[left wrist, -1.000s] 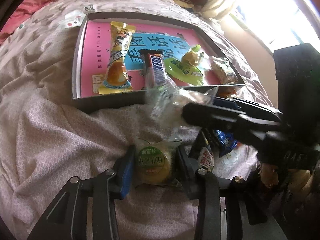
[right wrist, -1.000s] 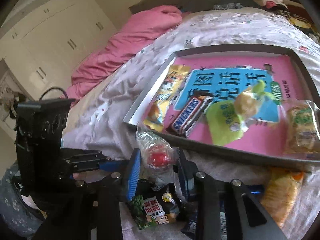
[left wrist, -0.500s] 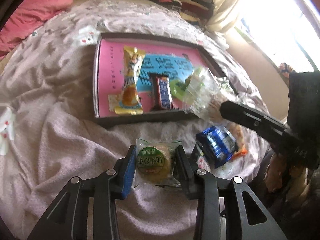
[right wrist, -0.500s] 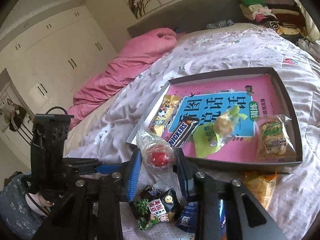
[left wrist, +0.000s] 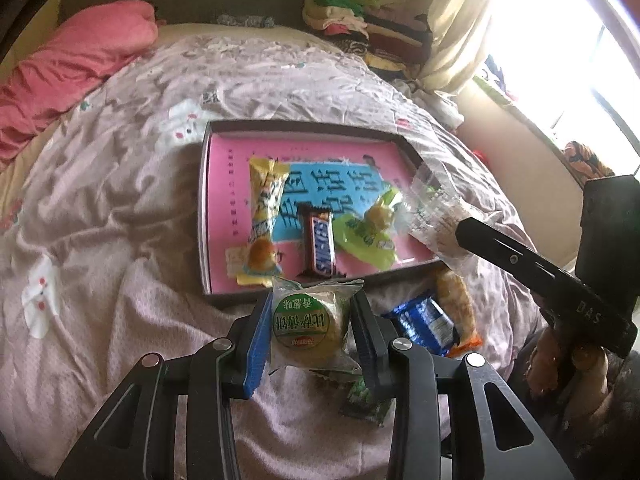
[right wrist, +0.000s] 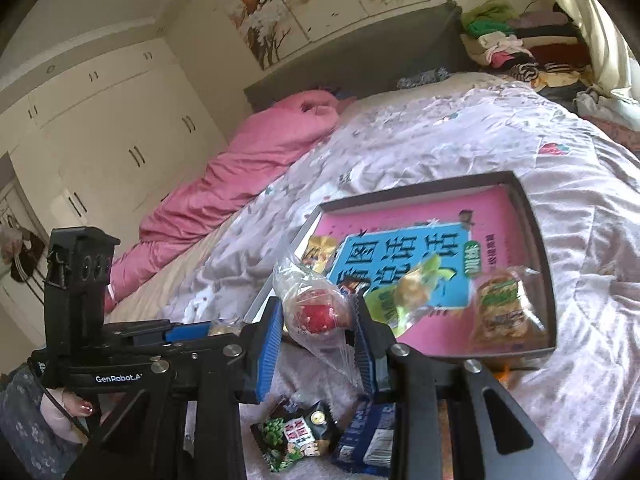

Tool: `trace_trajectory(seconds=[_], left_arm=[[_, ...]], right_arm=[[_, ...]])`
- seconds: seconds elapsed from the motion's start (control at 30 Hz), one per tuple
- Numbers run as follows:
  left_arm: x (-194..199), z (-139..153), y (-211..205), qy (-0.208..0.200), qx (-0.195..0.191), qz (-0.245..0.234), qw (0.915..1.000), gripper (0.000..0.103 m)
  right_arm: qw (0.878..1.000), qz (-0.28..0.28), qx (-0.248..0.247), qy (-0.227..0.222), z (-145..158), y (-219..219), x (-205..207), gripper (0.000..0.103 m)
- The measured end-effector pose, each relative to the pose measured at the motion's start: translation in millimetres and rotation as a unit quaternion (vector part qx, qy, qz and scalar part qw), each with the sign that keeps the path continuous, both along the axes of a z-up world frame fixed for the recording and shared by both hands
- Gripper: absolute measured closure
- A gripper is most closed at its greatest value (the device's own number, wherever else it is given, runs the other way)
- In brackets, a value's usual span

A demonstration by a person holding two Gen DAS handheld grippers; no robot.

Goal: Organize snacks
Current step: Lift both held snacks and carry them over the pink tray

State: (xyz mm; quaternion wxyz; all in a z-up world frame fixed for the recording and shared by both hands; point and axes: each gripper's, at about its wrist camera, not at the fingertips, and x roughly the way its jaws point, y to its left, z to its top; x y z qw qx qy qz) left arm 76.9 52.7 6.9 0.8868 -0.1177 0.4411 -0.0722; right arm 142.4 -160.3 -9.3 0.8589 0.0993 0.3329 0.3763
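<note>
My left gripper is shut on a round green-labelled pastry packet and holds it above the bed, just short of the tray's near edge. My right gripper is shut on a clear-wrapped red snack, raised near the tray's near left corner; it also shows in the left wrist view over the tray's right side. The grey tray with a pink and blue book inside holds a yellow packet, a Snickers bar, a green packet and a clear biscuit packet.
Loose on the quilt near the tray lie a blue packet, an orange packet and a dark green packet. A pink duvet lies far left. Stacked clothes sit beyond the bed.
Both grippers have risen well above the bed with their snacks. The tray now looks smaller and farther off. The left gripper's pastry has come up off the quilt.
</note>
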Motion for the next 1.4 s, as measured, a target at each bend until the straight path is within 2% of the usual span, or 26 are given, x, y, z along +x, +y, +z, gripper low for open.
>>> trace_trajectory(seconds=[0.43,0.63,1.1,1.4], left_arm=[[15.6,20.6,-17.1,-0.028,0.027,0.006,0.9992,0.064],[23.3,25.4,-24.3,-0.033,0.028,0.004,0.9991,0.064],[39.0,27.0,-31.6,-0.037,0.033,0.008,0.9987,0.064],[53.8,17.6,-32.2,-0.027,0.033,0.013,0.9990,0.064]], right_arm=[[0.999,-0.034,0.022,-0.023,13.9,-23.8,6.9,0.069],[0.998,-0.045,0.029,-0.028,17.7,-32.6,9.6,0.069],[0.996,-0.075,0.041,-0.025,19.6,-47.1,18.3,0.069],[0.995,-0.087,0.045,-0.021,18.6,-51.5,24.4,0.069]])
